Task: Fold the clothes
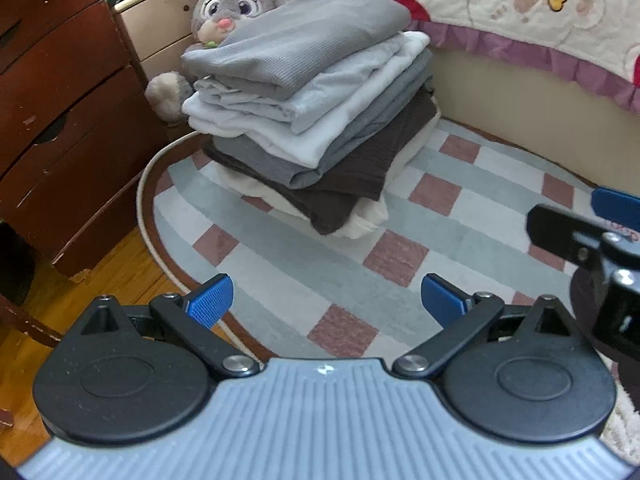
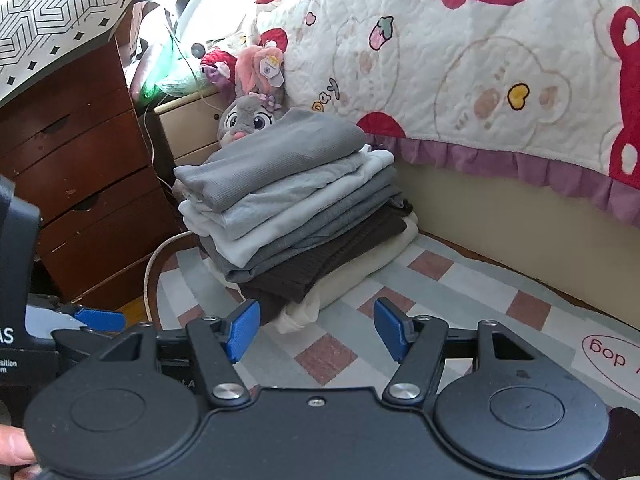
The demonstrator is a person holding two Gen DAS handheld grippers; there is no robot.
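- Stack (image 1: 308, 108): folded clothes piled on the rug (image 1: 460, 208), at its far-left part, close to the dresser (image 1: 60, 120) and in front of a plush rabbit (image 1: 228, 4). The bed (image 2: 480, 80) runs along the right side. The top grey piece (image 2: 272, 156) sits slightly skewed; lower layers are pale blue, grey, brown and cream.
- Left gripper (image 1: 326, 304): jaws spread wide, nothing between the pads, held above bare rug short of the stack.
- Right gripper (image 2: 316, 330): jaws apart and empty, aimed at the stack's near corner but clear of it.
- No unfolded garment shows in either view.
- Step in hand, as judged: between garments. The stack appears complete for now and both grippers are free.
- Next move, as judged: locate a further loose garment outside these views and lay it flat on the open rug, or, if none remains, square the skewed top piece.
- Caution: the stack leans a little; contact at its corner could shift the layers.
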